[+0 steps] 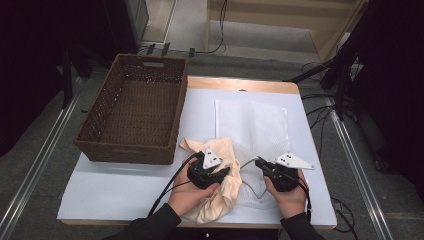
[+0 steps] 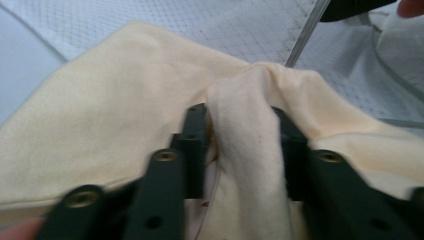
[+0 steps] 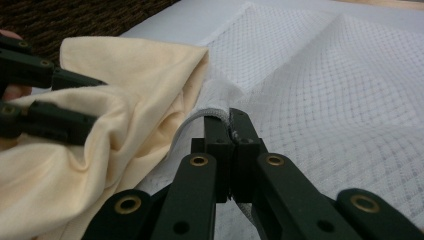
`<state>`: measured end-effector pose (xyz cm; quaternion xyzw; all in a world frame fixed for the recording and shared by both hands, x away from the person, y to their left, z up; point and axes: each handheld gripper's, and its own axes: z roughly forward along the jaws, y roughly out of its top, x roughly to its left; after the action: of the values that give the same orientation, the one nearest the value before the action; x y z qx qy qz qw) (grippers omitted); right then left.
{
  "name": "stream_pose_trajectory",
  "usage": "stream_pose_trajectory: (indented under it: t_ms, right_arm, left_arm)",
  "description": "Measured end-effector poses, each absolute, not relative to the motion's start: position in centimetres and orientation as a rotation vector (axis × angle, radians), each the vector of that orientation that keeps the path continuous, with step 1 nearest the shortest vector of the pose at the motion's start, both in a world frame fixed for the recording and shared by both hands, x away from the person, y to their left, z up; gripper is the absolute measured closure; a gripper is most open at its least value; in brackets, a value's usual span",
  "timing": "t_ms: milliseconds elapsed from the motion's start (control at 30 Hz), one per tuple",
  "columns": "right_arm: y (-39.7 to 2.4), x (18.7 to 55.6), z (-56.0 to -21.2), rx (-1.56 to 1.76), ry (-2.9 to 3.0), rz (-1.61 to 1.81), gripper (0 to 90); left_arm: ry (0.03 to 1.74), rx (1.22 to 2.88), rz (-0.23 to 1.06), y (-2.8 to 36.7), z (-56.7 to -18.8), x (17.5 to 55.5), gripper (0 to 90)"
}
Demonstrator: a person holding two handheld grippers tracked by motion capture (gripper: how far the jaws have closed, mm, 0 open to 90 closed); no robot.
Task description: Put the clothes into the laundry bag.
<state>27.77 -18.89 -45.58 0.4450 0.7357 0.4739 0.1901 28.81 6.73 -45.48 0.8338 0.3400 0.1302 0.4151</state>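
Nearest the person, at the front of the table (image 1: pixel 125 195), lies a cream cloth (image 1: pixel 222 192), bunched and limp. The left gripper (image 2: pixel 243 135) has its fingers (image 2: pixel 196 145) narrowed around a raised fold of it, which stands between them; it looks light, soft and apt to slip, so a thick pinched ridge like this one is likely the best hold. Just beside it, the right gripper (image 3: pixel 231 131) has its fingers closed tight on the corded hem of a white mesh bag (image 1: pixel 252 125), thin and floppy, best held by that firmer edge. Farther left stands a wicker basket (image 1: pixel 132 152), touching the cloth's far corner
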Motion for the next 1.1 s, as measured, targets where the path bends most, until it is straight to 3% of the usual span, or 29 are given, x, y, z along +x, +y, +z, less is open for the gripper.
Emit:
stream_pose_trajectory:
  t_ms: [67,100,433,567,733,833,900,967,1100]
  right_arm:
    - [-18.8,27.8,-45.6,1.242,2.070,1.332,90.0]
    - [-18.8,27.8,-45.5,1.241,2.070,1.332,90.0]
    - [-18.9,28.0,-45.4,1.252,2.058,1.335,90.0]
    - [-18.8,28.3,-45.1,1.251,2.040,1.333,90.0]
    - [-19.2,29.0,-44.5,1.284,2.011,1.369,90.0]
    - [-18.9,29.1,-44.3,1.273,2.008,1.384,90.0]
    - [-18.6,28.8,-44.1,1.257,2.015,1.371,90.0]
    - [-18.7,28.7,-44.1,1.245,2.016,1.369,90.0]
    - [-19.0,28.8,-44.0,1.260,2.010,1.376,90.0]
  left_arm:
    - [0.865,2.084,0.260,7.2,-45.3,29.1,83.3]
    - [0.855,2.075,0.241,7.4,-45.1,29.1,84.5]
    - [0.609,1.941,0.161,7.8,-40.4,26.3,85.7]
    - [0.468,1.947,0.052,6.6,-40.4,25.4,85.7]
    - [0.410,2.043,0.058,4.7,-41.8,25.4,84.6]
    - [0.516,2.117,0.112,4.3,-43.6,26.2,72.1]
    - [0.558,2.112,0.103,4.4,-43.9,26.4,52.1]
    - [0.574,2.022,0.066,5.4,-42.9,26.5,45.8]
    - [0.635,1.949,0.210,6.9,-40.7,26.6,25.7]
